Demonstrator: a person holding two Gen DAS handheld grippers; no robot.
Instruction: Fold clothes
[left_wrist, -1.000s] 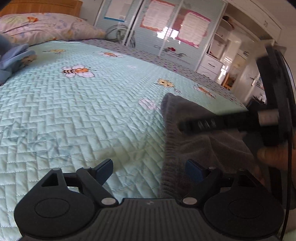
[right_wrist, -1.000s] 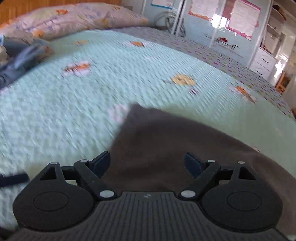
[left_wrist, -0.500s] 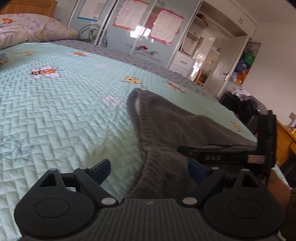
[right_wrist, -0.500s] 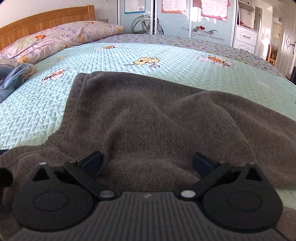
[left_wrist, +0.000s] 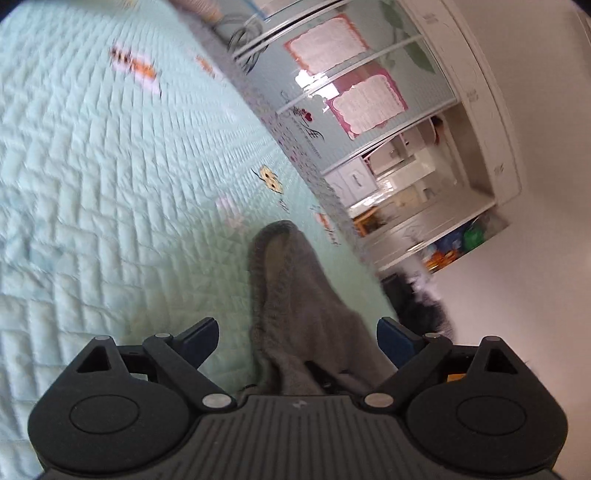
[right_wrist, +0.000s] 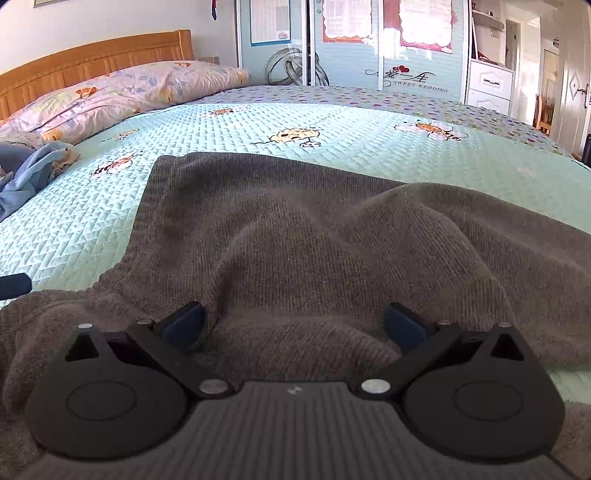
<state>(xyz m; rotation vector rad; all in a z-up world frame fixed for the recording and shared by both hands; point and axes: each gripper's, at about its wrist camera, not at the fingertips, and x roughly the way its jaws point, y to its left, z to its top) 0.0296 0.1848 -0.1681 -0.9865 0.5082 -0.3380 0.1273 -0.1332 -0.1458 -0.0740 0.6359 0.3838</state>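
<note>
Grey sweater rumpled on the quilted bed

The left gripper is spread wide over a sweater fold; the right gripper, fingers apart, rests on the bed; judged best: pinch one hem, avoiding bunched layers.

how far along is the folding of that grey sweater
Early. The grey sweater lies spread on the bed, rumpled, with no clean fold visible. Both tools are open: the right tool sits low over the knit, the left tool straddles its edge. Folding remains.
</note>
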